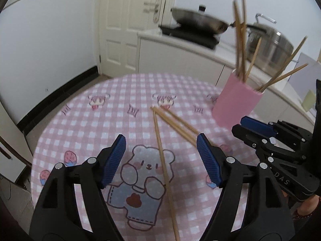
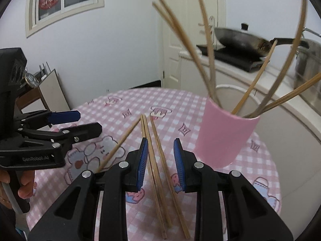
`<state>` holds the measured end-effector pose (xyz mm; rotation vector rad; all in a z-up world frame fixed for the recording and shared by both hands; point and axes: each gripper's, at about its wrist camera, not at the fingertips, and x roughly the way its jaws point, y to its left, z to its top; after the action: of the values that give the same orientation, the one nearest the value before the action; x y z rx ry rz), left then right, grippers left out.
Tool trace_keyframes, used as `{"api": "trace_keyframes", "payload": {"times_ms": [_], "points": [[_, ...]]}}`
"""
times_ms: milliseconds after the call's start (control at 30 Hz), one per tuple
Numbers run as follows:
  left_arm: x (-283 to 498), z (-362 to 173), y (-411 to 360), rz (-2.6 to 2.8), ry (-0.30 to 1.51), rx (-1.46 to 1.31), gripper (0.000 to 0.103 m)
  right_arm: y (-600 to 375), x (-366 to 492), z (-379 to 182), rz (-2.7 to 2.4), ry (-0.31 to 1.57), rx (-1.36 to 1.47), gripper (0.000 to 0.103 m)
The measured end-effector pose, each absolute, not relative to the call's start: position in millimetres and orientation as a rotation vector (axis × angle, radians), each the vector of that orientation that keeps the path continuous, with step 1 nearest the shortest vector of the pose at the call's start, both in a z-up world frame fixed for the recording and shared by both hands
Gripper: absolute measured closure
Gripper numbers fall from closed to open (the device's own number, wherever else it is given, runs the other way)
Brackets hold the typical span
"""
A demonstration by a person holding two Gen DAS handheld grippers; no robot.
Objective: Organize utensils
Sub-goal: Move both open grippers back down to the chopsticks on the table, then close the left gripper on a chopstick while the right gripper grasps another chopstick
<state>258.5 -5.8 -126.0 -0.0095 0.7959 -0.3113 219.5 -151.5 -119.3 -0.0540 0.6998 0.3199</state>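
Soft, even indoor light fills both views — bright enough, with only faint shadows on the table [image 1: 84, 124]. Fisheye distortion bends walls and door toward the dark circular edges. Motion blur smears the wok [image 1: 198, 21], the pink cup [image 2: 226, 134] and its upright chopsticks [image 2: 208, 46] — the nearby fingers [image 1: 113, 160] stay sharp. The window [image 2: 64, 0] shows dark panes.

Matt wooden chopsticks [image 2: 154, 160], ribbed checked tablecloth [image 1: 84, 124], shiny metal wok [image 1: 200, 22]

Your round desk [image 1: 84, 120], under a pink checked cloth with bear prints, fills the lower frame. On it lie loose chopsticks [image 1: 163, 154] at centre and a pink cup [image 1: 234, 102] at right.
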Motion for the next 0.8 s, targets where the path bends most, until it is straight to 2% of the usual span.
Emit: {"api": "trace_keyframes", "payload": {"times_ms": [167,467,567,667,733,800], "points": [[279,-150,-14,-0.304,0.873,0.012,0.031,-148,237,-135,0.325,0.744,-0.075,0.079],[309,-176,-26,-0.291,0.965,0.063,0.050,-132,258,-153,0.329,0.778,-0.160,0.079],[315,-178,-30,-0.276,0.961,0.088,0.054,-128,266,-156,0.327,0.789,-0.186,0.079],[320,-178,-32,-0.258,0.962,0.111,0.069,-123,273,-159,0.324,0.801,-0.213,0.079],[325,-178,-31,-0.257,0.964,0.111,0.073,-121,277,-161,0.326,0.809,-0.228,0.079],[327,-177,-29,-0.250,0.966,0.108,0.086,-118,280,-163,0.324,0.818,-0.247,0.079]]}}
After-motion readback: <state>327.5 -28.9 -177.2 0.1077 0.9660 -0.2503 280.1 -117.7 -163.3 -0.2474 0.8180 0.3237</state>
